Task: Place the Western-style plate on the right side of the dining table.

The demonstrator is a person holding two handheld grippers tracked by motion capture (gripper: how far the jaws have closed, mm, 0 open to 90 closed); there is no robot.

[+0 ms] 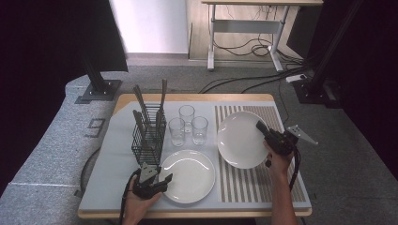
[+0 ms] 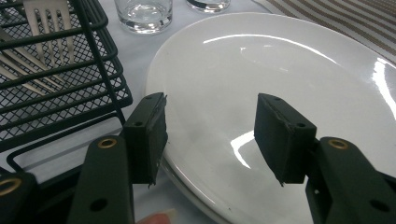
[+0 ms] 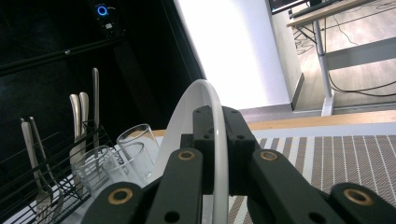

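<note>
Two white plates are on the table. One plate (image 1: pixel 190 176) (image 2: pixel 280 60) lies flat on the pale mat at the front. My left gripper (image 1: pixel 162 180) (image 2: pixel 210 107) sits at its left rim, open: one pad hangs just outside the edge, the other over the plate's inside, and neither presses on it. The second plate (image 1: pixel 239 140) is tilted up over the striped mat (image 1: pixel 244 185). My right gripper (image 1: pixel 261 126) (image 3: pixel 217 116) is shut on its right rim, and in the right gripper view this plate (image 3: pixel 191 93) shows edge-on between the jaws.
A black wire basket (image 1: pixel 149 136) (image 2: pixel 56 93) with forks and other cutlery stands left of the flat plate. Three empty glasses (image 1: pixel 187 115) (image 3: pixel 135 149) are grouped behind the plates. Beyond the table are a desk frame and floor cables.
</note>
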